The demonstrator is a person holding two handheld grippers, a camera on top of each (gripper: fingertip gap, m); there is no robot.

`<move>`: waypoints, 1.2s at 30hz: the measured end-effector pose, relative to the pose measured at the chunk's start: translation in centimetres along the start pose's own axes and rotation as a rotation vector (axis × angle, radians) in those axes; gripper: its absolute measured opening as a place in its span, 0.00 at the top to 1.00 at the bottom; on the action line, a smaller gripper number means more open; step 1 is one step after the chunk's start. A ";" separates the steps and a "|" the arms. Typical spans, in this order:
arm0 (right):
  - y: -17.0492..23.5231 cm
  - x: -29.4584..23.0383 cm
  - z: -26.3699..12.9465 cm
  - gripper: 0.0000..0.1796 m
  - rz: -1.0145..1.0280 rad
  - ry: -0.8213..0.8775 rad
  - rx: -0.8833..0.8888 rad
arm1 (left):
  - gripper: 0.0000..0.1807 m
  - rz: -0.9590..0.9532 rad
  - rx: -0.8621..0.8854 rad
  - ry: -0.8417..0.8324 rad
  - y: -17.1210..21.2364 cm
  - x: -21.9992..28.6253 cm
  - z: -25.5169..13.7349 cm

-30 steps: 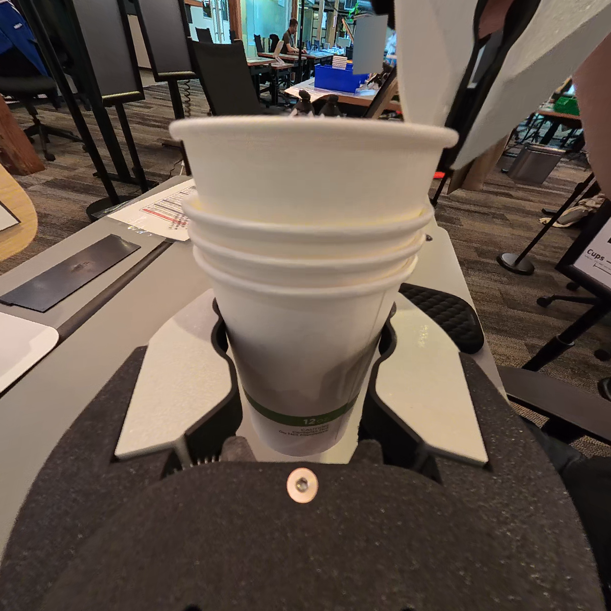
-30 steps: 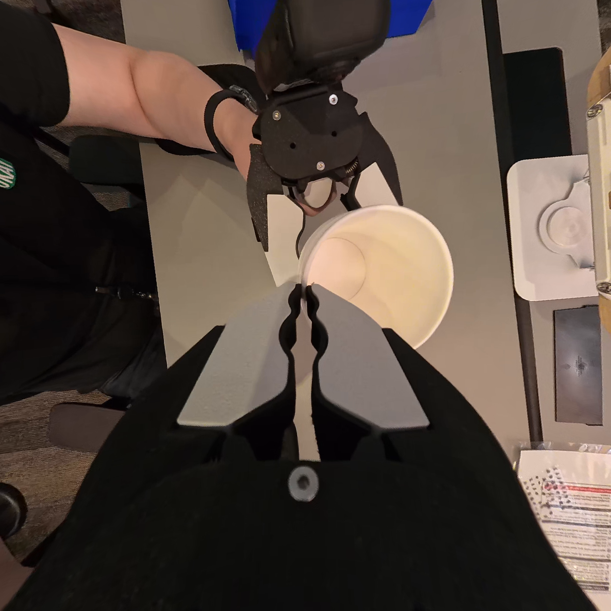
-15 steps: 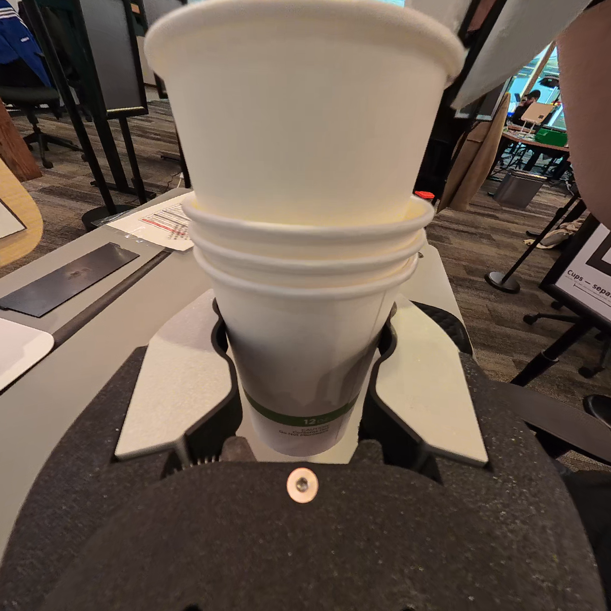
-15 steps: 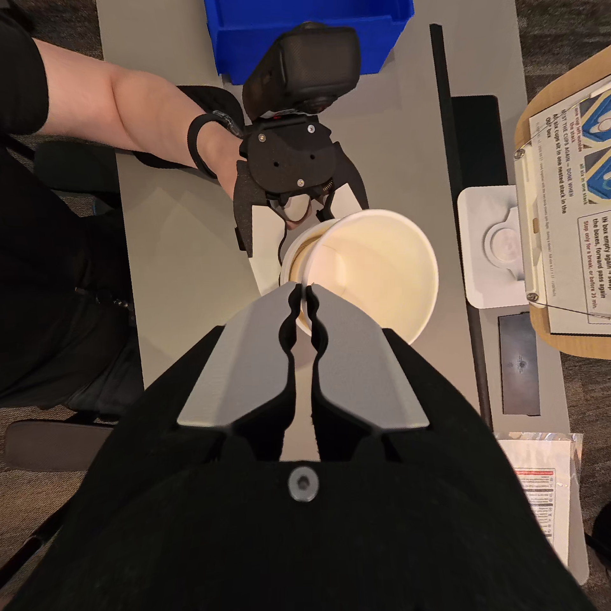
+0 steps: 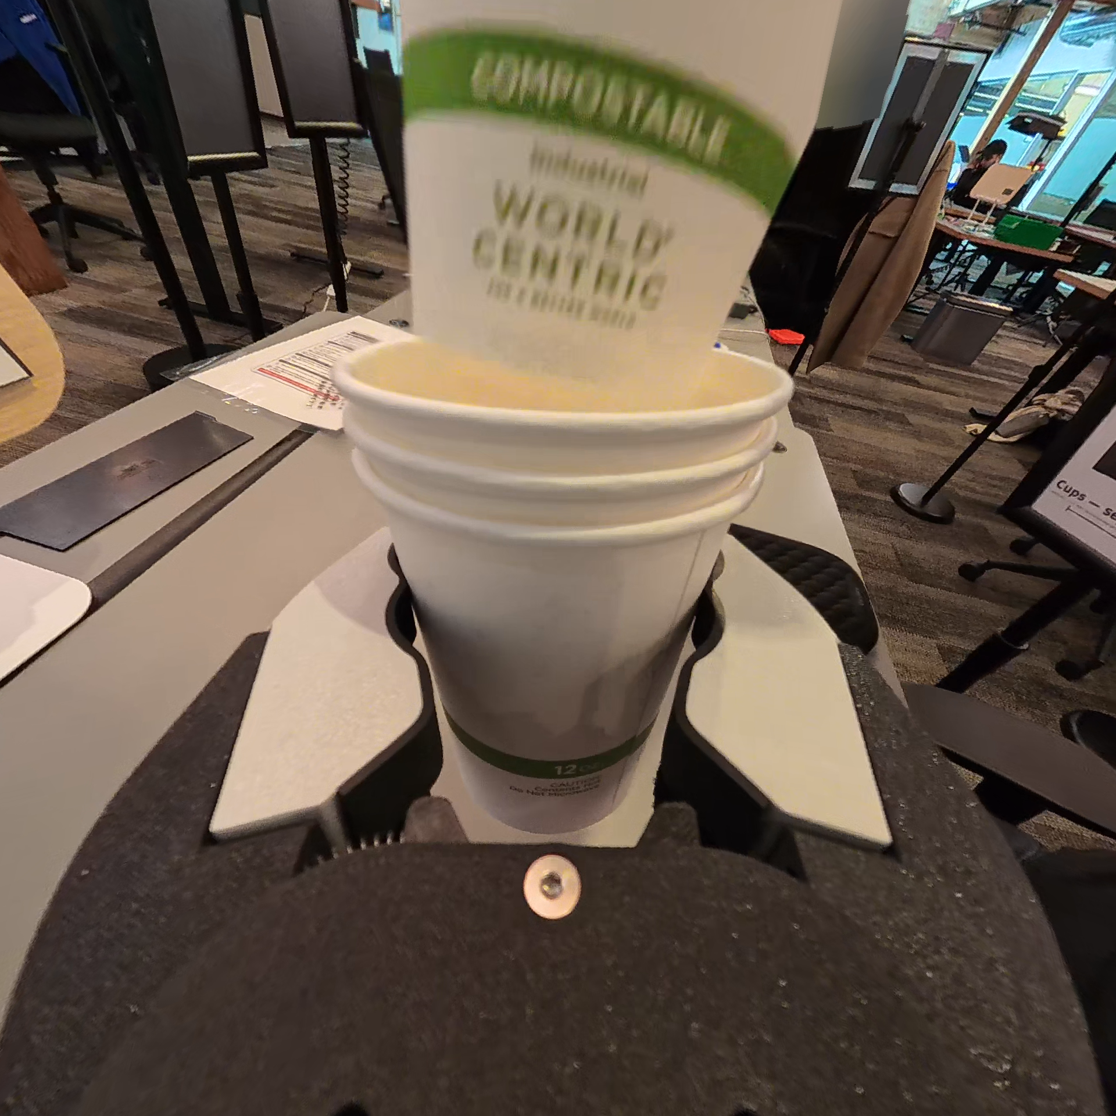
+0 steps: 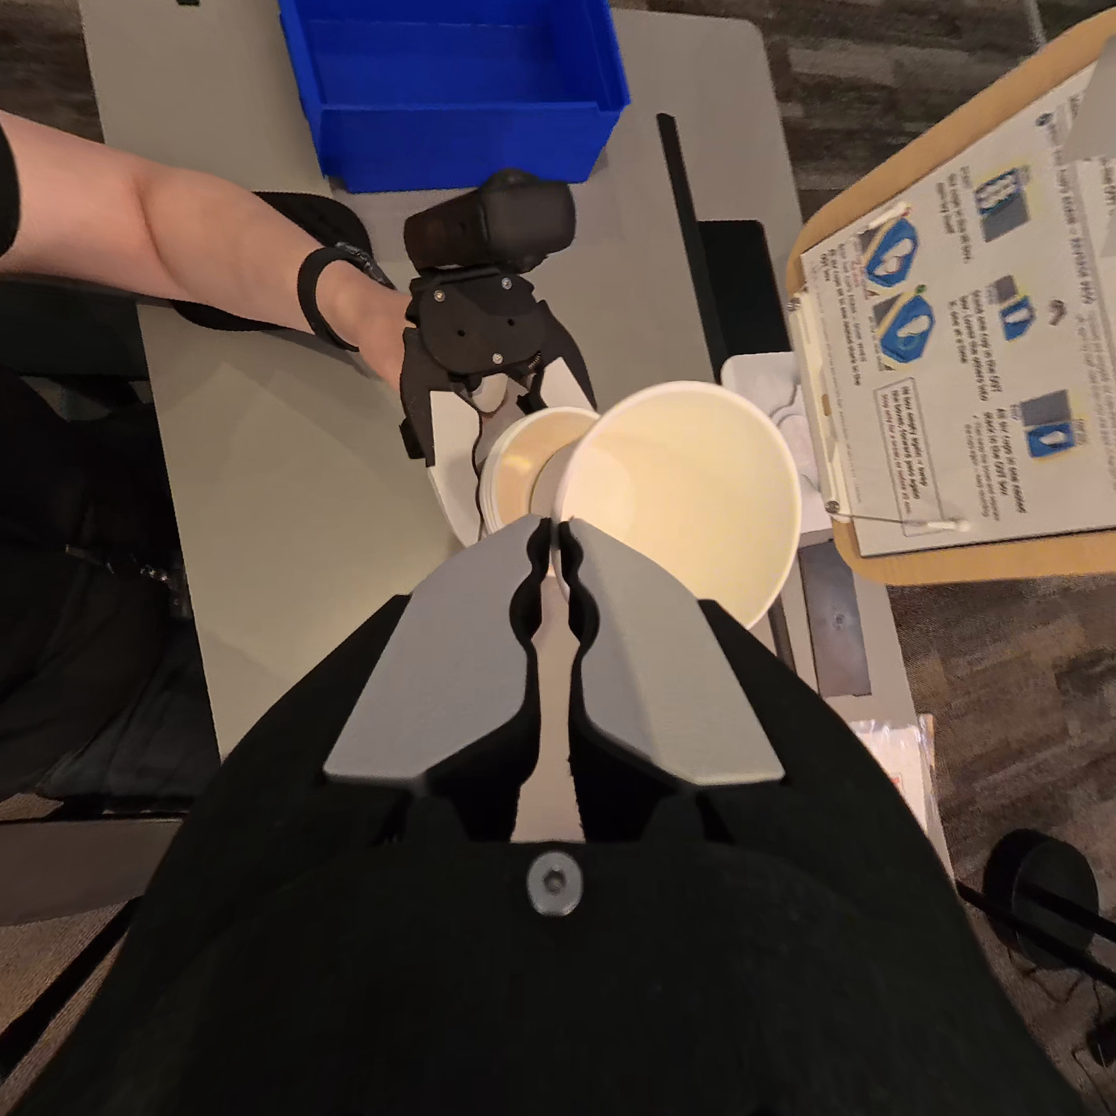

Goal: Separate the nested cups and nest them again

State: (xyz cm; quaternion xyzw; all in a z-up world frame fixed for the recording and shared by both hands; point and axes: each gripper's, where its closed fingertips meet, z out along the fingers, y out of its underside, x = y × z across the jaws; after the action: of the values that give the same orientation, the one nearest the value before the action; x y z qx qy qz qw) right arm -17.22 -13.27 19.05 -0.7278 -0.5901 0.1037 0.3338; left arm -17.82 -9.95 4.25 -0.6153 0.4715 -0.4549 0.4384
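Three nested paper cups are clamped low on the outer wall by the left gripper, just above the grey table. A fourth cup, pinched at its rim by the closed right gripper, is almost drawn clear; a straight upward pull is advised, with the stack held firm.

Green band with olive lettering on lifted cup above cup stack, small print near stack's base, printed sheet behind-left, illustrated instruction board beside stack
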 end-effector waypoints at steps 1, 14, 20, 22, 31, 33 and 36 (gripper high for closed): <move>0.3 0.2 -0.8 0.99 0.008 0.019 0.006 | 0.49 -0.002 -0.005 0.002 0.2 0.0 0.1; 26.0 6.7 -10.9 0.99 0.537 0.390 -0.315 | 0.49 0.001 -0.021 -0.026 0.5 -0.9 0.1; 38.5 7.3 -10.2 0.99 0.768 0.469 -0.440 | 0.50 0.000 -0.014 -0.036 0.3 -1.3 -0.3; 41.5 7.2 -9.6 0.99 0.818 0.481 -0.466 | 0.50 -0.001 -0.012 -0.038 0.2 -1.4 -0.3; 47.6 6.5 -5.9 0.98 0.885 0.465 -0.507 | 0.49 -0.005 -0.016 -0.040 0.4 -1.7 -0.3; 48.2 6.5 -5.7 0.98 0.880 0.466 -0.525 | 0.49 -0.004 -0.019 -0.040 0.5 -1.7 -0.2; 48.7 6.7 -5.5 0.98 0.860 0.481 -0.542 | 0.49 -0.004 -0.022 -0.039 0.5 -1.6 -0.2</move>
State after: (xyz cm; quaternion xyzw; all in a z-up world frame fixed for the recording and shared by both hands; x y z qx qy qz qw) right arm 26.13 -13.01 -4.81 -0.9656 -0.1531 -0.0939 0.1878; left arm -18.31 -8.48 3.52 -0.6296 0.4666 -0.4386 0.4398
